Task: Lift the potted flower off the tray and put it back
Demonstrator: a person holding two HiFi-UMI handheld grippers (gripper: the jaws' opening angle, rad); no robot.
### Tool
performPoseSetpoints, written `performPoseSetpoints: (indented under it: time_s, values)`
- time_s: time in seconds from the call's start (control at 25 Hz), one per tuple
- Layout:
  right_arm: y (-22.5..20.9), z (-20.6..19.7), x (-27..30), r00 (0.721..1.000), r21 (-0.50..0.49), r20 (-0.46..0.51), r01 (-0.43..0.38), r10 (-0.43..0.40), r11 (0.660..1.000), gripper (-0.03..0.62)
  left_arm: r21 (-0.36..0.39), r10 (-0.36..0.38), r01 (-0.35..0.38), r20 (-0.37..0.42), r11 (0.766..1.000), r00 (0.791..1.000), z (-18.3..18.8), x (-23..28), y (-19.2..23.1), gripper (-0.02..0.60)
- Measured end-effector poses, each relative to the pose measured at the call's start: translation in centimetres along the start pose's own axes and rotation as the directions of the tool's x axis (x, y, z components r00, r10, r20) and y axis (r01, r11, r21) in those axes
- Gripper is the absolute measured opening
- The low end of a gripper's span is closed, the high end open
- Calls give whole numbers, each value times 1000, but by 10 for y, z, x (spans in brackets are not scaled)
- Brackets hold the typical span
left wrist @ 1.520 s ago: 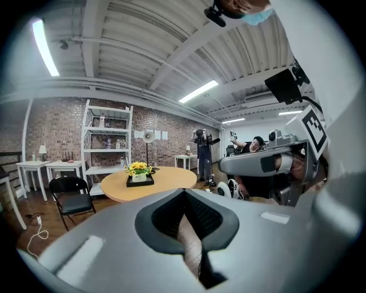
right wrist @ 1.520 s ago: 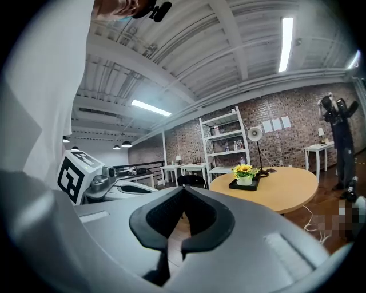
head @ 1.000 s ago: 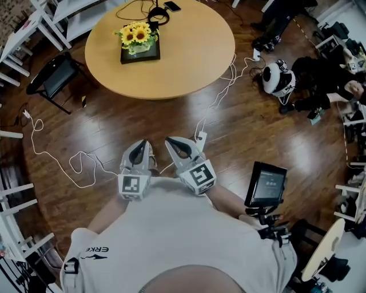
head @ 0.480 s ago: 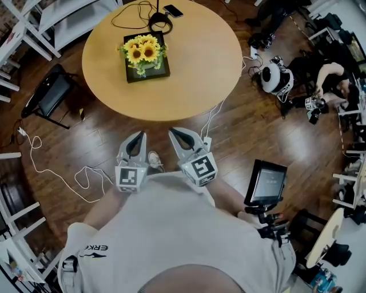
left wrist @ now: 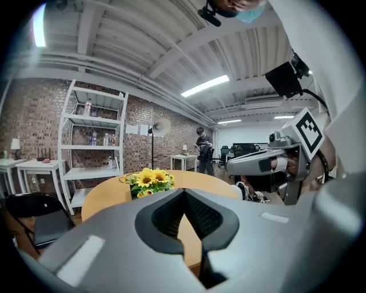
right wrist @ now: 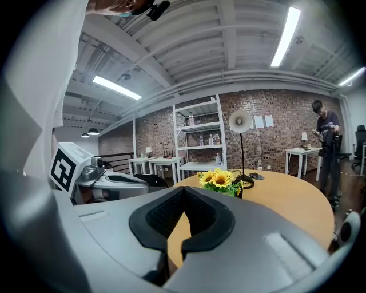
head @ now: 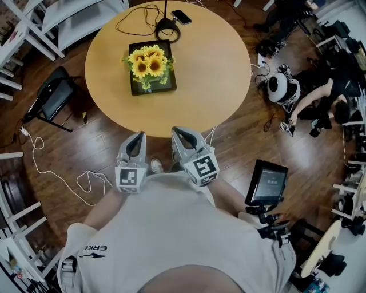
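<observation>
The left claw is pinched shut, its ribbed black pads meeting tip to tip with nothing between them. The right claw is closed the same way and is also empty. Both are grey moulded shells, held side by side and near level. They point at the near edge of the tabletop and hang over the floor, just short of that edge.

The tabletop is a round, smooth slab in a pale wood tone. The floor under it is dark, glossy planking, and a white cord loops across it. A black chair stands off the tabletop's left edge, with white shelving behind it. The left gripper view shows a brick wall and a ribbed ceiling with strip lights.

The potted flower sits on the tray in the left half of the tabletop, nearer the left edge than the right and well apart from both claws. It stands upright, a tight bunch of yellow sunflower heads and green leaves facing up. The tray is a flat, dark square with no long side, turned slightly off square to the claws' line. Near the far edge stand a black round-based stand and a phone.
</observation>
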State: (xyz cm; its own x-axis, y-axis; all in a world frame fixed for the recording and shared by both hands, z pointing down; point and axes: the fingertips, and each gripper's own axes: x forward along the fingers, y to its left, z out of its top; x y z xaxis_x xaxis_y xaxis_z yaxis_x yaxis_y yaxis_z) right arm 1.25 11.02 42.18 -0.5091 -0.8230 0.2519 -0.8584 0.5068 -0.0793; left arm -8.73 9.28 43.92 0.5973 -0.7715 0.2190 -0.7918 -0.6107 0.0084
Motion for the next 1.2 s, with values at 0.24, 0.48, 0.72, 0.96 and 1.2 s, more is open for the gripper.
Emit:
performPoseSetpoints:
  time_s: [0.24,0.48,0.72,0.96,1.2]
  values:
    - [-47,12,38,998,-9,8,-58,58,998,14,19,62,-61,-30,998,998,9,49,21,2]
    - [-105,5,69,993,-13,-34,-116,116,993,14,19,140,-139,-72,990,987,4,101,31,2]
    - [-140,-10,104,979,-35,-96,-184,180,982,14,-14,210,-213,-112,977,971,-3,135,44,2]
    - [-143,-24,150,971,-65,-147,-197,186,978,15,-8,214,-217,-132,976,968,-16,144,80,2]
    - [-133,-50,185,938,-92,-235,-283,255,955,60,-12,205,-210,-170,978,964,-34,146,103,2]
